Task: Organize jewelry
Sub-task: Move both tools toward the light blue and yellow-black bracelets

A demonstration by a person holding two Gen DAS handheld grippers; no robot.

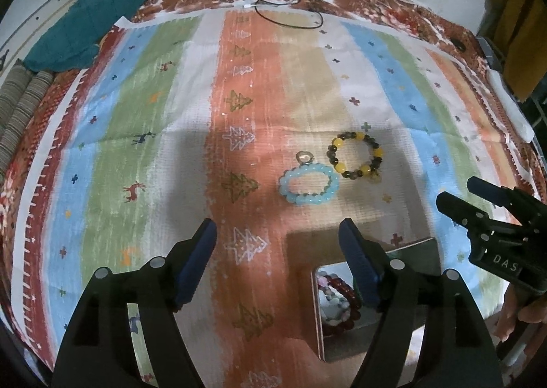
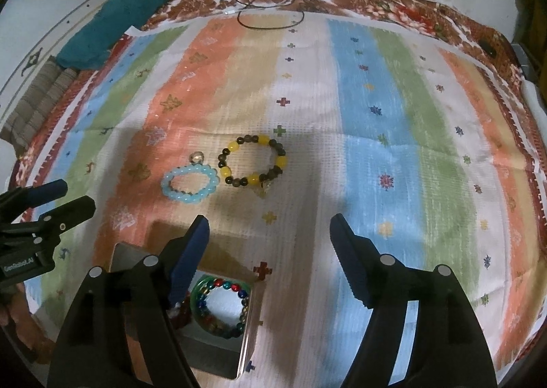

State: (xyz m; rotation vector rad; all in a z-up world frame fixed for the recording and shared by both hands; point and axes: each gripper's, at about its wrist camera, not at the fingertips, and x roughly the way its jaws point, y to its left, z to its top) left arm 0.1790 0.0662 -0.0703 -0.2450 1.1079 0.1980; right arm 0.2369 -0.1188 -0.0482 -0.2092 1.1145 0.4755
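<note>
From the left wrist, the left gripper hovers with its fingers spread wide and nothing between them. Ahead on the striped cloth lie two loose bracelets — the light blue bracelet with a small clear ring at its far edge, and just beside it the yellow and dark bracelet. The tin box sits near the camera, partly behind the right finger; red and pale beads show inside, but how many pieces I cannot tell from here. The right gripper comes in from the right edge, its fingers apart.

The risk in this view, I judge, is the closeness of the two loose bracelets: wide fingers closing on the blue one could catch or drag the yellow one, and round beads may roll out of a shallow pinch.

From the right wrist, the right gripper is likewise wide open and empty, above the box. Inside, a multicoloured bracelet is plain, with a dark red one half hidden by a finger — at least two stored. The two loose bracelets lie beyond, the left gripper at the left edge. A careless drop could land a bracelet on the box rim, or a finger could nudge the box.
</note>
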